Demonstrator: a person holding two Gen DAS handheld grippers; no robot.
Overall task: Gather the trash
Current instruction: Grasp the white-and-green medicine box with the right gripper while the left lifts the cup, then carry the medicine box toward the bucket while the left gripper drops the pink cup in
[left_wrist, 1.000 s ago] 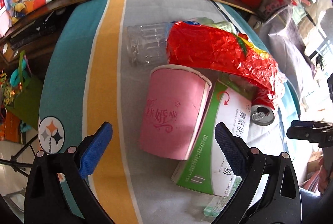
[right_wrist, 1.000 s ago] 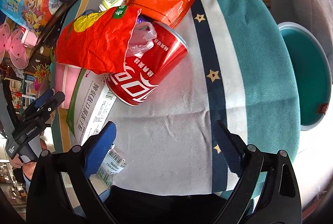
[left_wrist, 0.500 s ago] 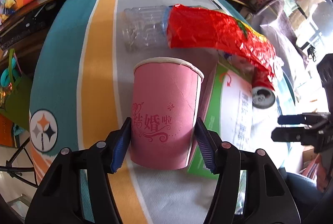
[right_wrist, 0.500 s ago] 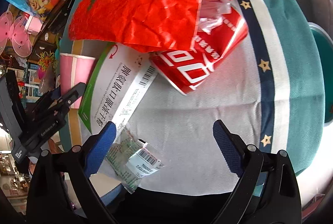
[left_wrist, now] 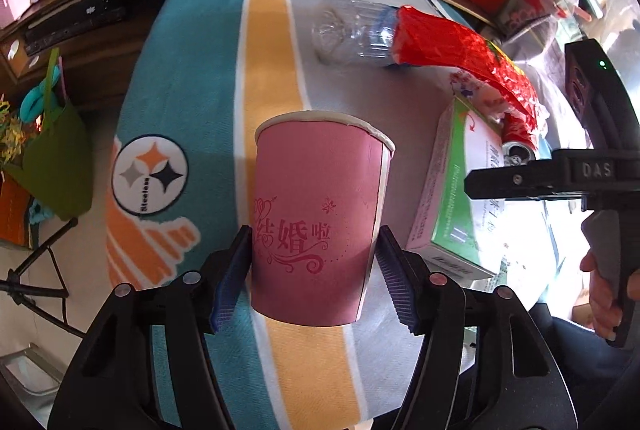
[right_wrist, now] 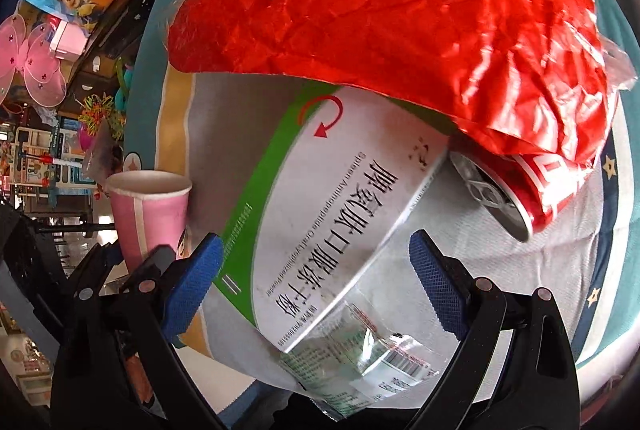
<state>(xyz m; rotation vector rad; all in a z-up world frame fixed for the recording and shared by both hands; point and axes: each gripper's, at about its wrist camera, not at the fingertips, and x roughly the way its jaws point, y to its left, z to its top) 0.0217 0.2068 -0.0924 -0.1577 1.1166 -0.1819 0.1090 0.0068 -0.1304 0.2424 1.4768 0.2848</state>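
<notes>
One cup [left_wrist: 320,214] held between the left gripper [left_wrist: 314,266] fingers, easing apart; right gripper [right_wrist: 314,286] fingers wide over one box [right_wrist: 332,206]. One can [right_wrist: 520,186], one bottle [left_wrist: 352,34].

Both grippers, left gripper [left_wrist: 314,270] and right gripper [right_wrist: 316,278]: black frames, blue ribbed pads, silver rivets; "DAS" embossed on the right one.

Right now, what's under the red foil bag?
The red foil bag drapes over the red soda can, the far end of the green-and-white box and one end of the clear plastic bottle. Anything else beneath is covered.
</notes>
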